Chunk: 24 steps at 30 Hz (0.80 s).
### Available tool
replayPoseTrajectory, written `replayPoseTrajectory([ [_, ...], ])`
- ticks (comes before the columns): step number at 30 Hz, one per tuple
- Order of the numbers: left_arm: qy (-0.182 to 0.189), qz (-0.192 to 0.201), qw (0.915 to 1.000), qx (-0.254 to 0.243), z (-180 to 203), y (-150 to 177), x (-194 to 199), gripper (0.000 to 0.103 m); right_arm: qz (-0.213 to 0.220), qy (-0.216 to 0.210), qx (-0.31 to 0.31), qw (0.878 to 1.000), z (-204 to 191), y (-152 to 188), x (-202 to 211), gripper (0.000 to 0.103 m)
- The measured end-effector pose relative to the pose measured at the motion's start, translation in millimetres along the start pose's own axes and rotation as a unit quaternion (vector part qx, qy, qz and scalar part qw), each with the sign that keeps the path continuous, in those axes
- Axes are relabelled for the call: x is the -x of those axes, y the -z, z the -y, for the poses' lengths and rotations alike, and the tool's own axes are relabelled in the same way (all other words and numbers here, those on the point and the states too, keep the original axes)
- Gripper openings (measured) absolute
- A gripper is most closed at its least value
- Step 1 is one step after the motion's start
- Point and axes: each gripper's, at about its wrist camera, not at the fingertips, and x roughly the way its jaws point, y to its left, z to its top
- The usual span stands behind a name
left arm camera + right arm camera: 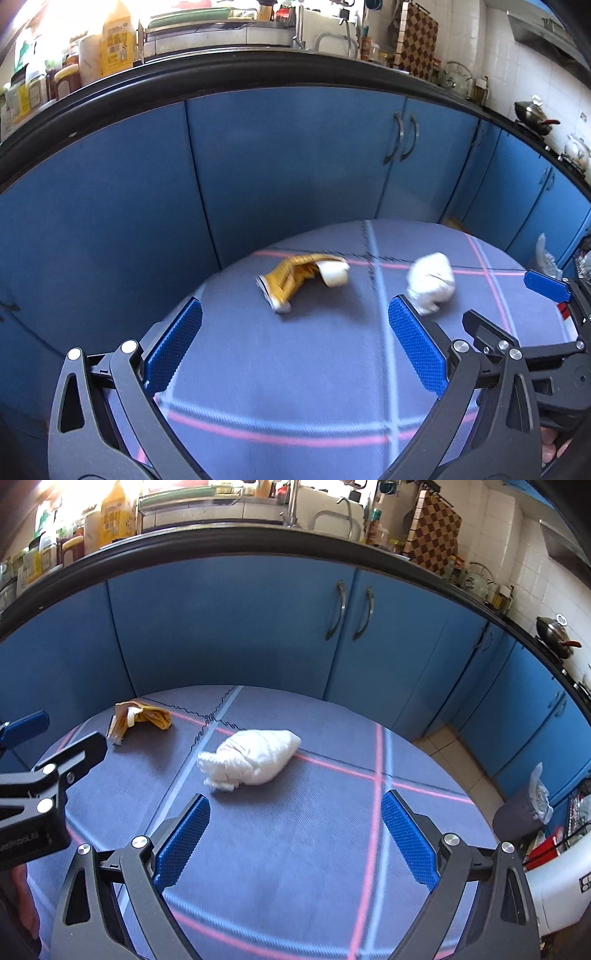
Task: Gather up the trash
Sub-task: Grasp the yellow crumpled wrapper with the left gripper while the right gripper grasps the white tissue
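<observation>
A crumpled yellow wrapper with a white end lies on the blue-grey checked tabletop, ahead of my open left gripper. A knotted white tissue bundle rests just beyond the left gripper's right pad. In the right wrist view the same white bundle lies ahead and slightly left of my open right gripper, and the yellow wrapper sits far left. Both grippers are empty. The right gripper's fingers show at the left view's right edge.
Blue cabinet doors under a black counter edge rise behind the table. The counter holds bottles, jars and a sink. A dark bin with a plastic liner stands on the floor at right, beside a tiled floor strip.
</observation>
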Motion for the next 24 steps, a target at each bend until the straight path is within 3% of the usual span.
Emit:
replayPoseTrajectory([
  [8,-0.012,-0.016,0.9998,-0.001,-13,-18,-39,0.099,-0.011,-0.006,0.017,1.0,-17,-12,-33,0.091],
  [16,-0.01,-0.051,0.9987,0.0,-16,-14,-66,0.099,-0.028,-0.02,0.007,0.999,-21,-13,-56,0.091],
  [18,0.002,-0.051,0.9987,0.008,-18,-15,-66,0.097,-0.025,-0.023,0.004,0.999,-19,-12,-55,0.088],
  [19,0.004,-0.049,0.9987,0.007,-17,-15,-66,0.096,-0.023,-0.028,0.005,0.999,-19,-12,-54,0.077],
  [21,0.007,-0.047,0.9989,-0.002,-13,-17,-66,0.082,-0.025,-0.039,0.007,0.999,-19,-14,-52,0.053],
  [22,0.013,-0.049,0.9987,-0.006,-10,-17,-66,0.074,-0.026,-0.04,0.011,0.999,-21,-14,-51,0.035],
  [23,0.02,-0.054,0.9983,-0.007,-9,-18,-67,0.05,-0.025,-0.031,0.019,0.999,-23,-14,-50,0.03],
  [24,0.025,-0.061,0.9978,-0.005,-8,-18,-69,0.035,-0.022,-0.023,0.024,0.999,-25,-13,-49,0.029],
])
